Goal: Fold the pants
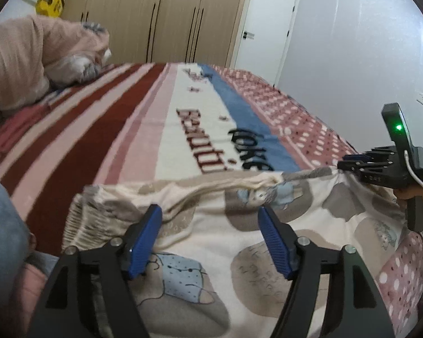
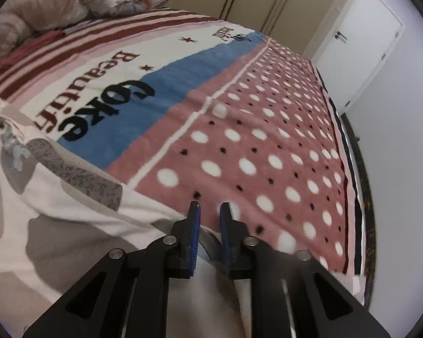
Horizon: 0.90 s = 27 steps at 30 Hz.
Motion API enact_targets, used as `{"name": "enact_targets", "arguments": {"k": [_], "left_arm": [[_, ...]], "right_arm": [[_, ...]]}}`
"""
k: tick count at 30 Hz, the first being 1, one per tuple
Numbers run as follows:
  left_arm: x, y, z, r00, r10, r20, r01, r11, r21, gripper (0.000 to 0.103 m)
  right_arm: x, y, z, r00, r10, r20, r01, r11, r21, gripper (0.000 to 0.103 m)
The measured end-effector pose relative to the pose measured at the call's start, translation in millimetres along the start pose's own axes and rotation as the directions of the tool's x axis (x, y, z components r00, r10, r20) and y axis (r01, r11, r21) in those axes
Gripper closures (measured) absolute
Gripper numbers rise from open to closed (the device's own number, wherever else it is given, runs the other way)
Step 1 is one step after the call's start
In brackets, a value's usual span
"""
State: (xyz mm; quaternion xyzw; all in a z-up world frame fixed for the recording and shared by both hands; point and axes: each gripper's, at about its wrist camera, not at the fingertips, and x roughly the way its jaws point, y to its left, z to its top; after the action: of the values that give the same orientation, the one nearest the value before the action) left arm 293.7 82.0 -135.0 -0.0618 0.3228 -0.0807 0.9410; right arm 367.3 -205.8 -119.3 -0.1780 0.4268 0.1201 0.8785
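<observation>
The pants (image 1: 217,242) lay across the lower half of the frame on the striped, dotted blanket (image 1: 143,129); the left gripper (image 1: 210,225) stood wide apart above the cloth, gripping nothing; the right gripper (image 2: 210,214), lower centre in its own view, was narrowed onto the pants' edge; pillows (image 1: 28,56) sat upper left.

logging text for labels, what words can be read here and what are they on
"Beautif", cut off by the pants: red letters on the blanket white stripe.
"Coke": black letters beside it, on the white and blue stripes.
Small print at the blanket's far end: too blurred.
Scribbles on the pants' grey patches: unreadable.
</observation>
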Motion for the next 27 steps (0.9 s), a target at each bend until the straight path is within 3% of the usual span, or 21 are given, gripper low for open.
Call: {"name": "enact_targets", "arguments": {"k": [1, 2, 11, 17, 22, 24, 26, 27], "left_arm": [[-8, -4, 3, 1.0, -0.002, 0.016, 0.002, 1.0, 0.007, 0.036], [-12, -7, 5, 1.0, -0.006, 0.024, 0.006, 1.0, 0.008, 0.036], [-37, -58, 6, 1.0, -0.028, 0.001, 0.028, 0.999, 0.042, 0.034], [-47, -92, -1, 1.0, -0.019, -0.016, 0.021, 0.995, 0.095, 0.034], [-46, -105, -6, 0.999, -0.02, -0.04, 0.024, 0.995, 0.098, 0.034], [-44, -111, -9, 0.998, -0.021, -0.053, 0.026, 0.995, 0.1, 0.034], [-44, -115, -11, 0.998, -0.021, -0.061, 0.028, 0.994, 0.109, 0.034], [-44, -117, -12, 0.998, -0.019, -0.063, 0.026, 0.993, 0.116, 0.034]], "right_arm": [[-9, -5, -5, 1.0, 0.004, 0.008, -0.004, 1.0, 0.019, 0.066], [-19, -11, -11, 1.0, 0.001, 0.015, -0.001, 0.999, 0.034, 0.063], [-119, -76, -127, 0.998, -0.066, -0.009, 0.067, 0.981, 0.181, 0.044], [-154, -86, -211, 0.999, 0.018, -0.044, -0.006, 0.966, 0.257, 0.035], [-156, -78, -255, 0.99, -0.047, -0.133, 0.077, 0.971, 0.228, 0.034], [-155, -80, -264, 0.992, -0.037, -0.116, 0.065, 0.967, 0.246, 0.035], [-157, -82, -265, 0.995, -0.028, -0.093, 0.053, 0.961, 0.272, 0.044], [-158, -83, -264, 0.996, -0.034, -0.082, 0.056, 0.96, 0.274, 0.055]]}}
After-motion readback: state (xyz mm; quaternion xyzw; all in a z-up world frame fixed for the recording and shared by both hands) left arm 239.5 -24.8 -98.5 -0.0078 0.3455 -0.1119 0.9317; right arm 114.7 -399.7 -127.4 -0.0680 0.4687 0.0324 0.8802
